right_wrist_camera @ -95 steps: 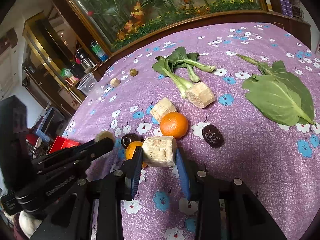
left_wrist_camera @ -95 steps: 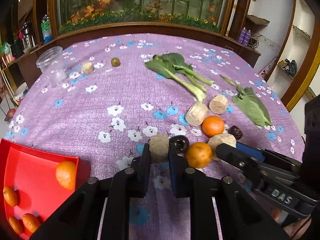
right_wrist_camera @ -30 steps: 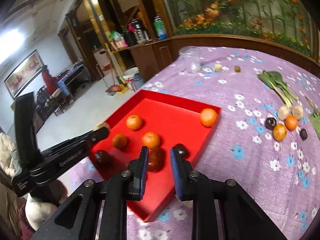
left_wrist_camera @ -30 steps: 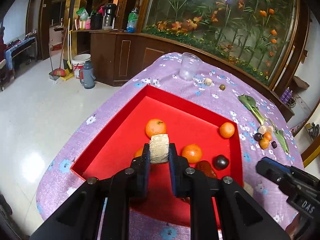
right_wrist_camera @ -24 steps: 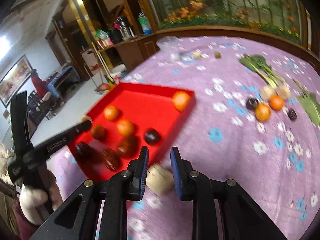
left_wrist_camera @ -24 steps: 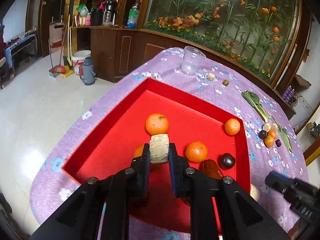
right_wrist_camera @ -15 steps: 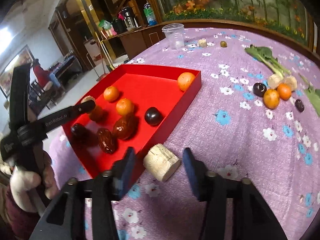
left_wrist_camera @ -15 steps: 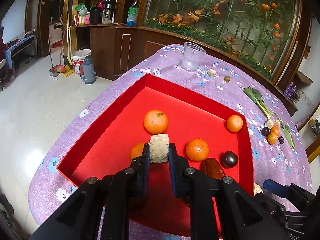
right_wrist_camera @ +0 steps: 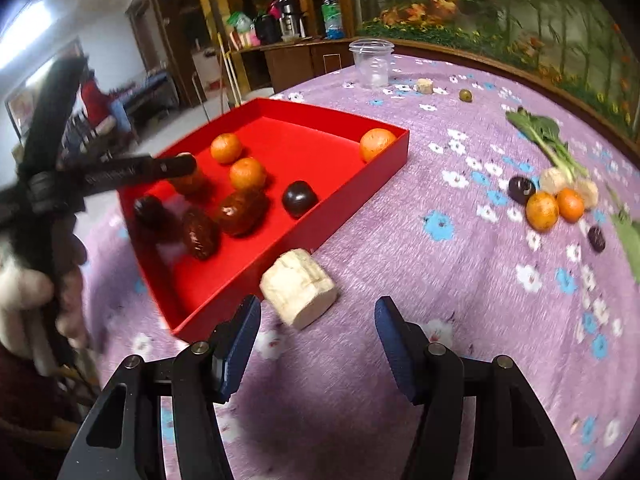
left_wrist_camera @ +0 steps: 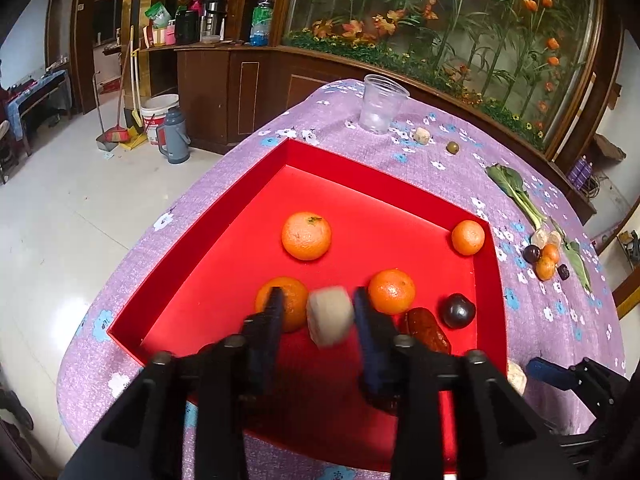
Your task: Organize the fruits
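Left wrist view: left claw over the red tray, jaws just parted and no longer pressing. Pale cut chunk blurred between them, tilted, apparently dropping free toward the tray floor. Around it in the tray: four oranges, the nearest just behind the left finger, plus a dark plum and a brown date to the right. Further fruit heap well apart on the purple bench, beside the greens. Step in hand, by judgement: a release into the tray.

Right wrist view: right claw released, jaws having just been widening, nothing pressed between them. Second pale chunk lying on the bench cloth just outside the tray's near wall, ahead of the fingers and nearer the left one, touching neither. Tray holding oranges, dates and a plum; left claw's arm visible across its far side. Remaining cluster of two oranges, a plum and pale pieces near the greens.

Next, likely: lift both claws clear, then either regrip the chunk outside the wall or return for the cluster. Calls for a centred approach over the chunk and care not to nudge the tray wall.
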`<state>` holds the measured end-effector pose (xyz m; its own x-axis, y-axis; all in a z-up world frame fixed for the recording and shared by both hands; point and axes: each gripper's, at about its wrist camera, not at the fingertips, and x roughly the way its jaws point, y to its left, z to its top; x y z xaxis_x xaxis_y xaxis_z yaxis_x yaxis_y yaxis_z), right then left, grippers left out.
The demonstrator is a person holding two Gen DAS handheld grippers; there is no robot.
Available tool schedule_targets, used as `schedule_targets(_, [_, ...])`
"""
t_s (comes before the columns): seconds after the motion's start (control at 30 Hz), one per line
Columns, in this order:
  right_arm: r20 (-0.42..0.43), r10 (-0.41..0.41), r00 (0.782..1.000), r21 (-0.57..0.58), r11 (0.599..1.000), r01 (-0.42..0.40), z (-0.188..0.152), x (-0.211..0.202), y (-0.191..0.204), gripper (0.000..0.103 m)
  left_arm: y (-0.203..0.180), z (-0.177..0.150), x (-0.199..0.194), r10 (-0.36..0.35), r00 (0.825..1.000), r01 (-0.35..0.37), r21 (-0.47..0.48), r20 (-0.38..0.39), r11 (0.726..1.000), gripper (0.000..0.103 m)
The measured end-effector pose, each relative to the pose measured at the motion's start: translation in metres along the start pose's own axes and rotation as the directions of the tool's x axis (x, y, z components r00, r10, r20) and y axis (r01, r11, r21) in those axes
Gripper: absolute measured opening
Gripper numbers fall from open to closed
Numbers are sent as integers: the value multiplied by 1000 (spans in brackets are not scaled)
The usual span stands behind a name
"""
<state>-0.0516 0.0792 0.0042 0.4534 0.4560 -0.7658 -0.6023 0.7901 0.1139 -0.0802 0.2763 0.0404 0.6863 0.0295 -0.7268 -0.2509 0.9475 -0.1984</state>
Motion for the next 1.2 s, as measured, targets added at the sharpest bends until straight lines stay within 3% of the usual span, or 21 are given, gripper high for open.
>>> schedule_targets(0.07, [6,-15,1000,-38,999,16,4,3,5,64,-2,1,-2,3,1000,-3,4,6,1000,44])
schedule_targets(0.17, [7,-18,1000,-88,996,19,8,8,12,45,-2,2,-8,6,1000,-6,-2,23,1000,50])
schedule_targets(0.2, [2,1,1000,-88,996,-1,8,9,13,43,-1,3,-10,7,1000,-6,-6,28,1000,50])
schedule_targets(0.37, [6,-1,1000,-55,998,1,6,3,9,42,7,5,-17,5,999,-3,-37,48,999,50])
schedule_targets(0.53, [73,-13,997,-20,1000,14,16,-19,6,42,17,9,-23,5,998,0,-71,70,997,50])
schedule_targets(0.63, [97,22,995,-33,999,-19,30,-26,17,42,21,10,-26,4,997,3,-88,77,996,50])
schedule_targets(0.9, [61,47,997,-126,991,-39,41,0,59,42,26,9,-26,1,997,6,-90,73,996,52])
schedule_targets(1.2, [36,43,998,-126,991,-39,35,11,65,43,28,8,-27,4,997,3,-93,78,996,58])
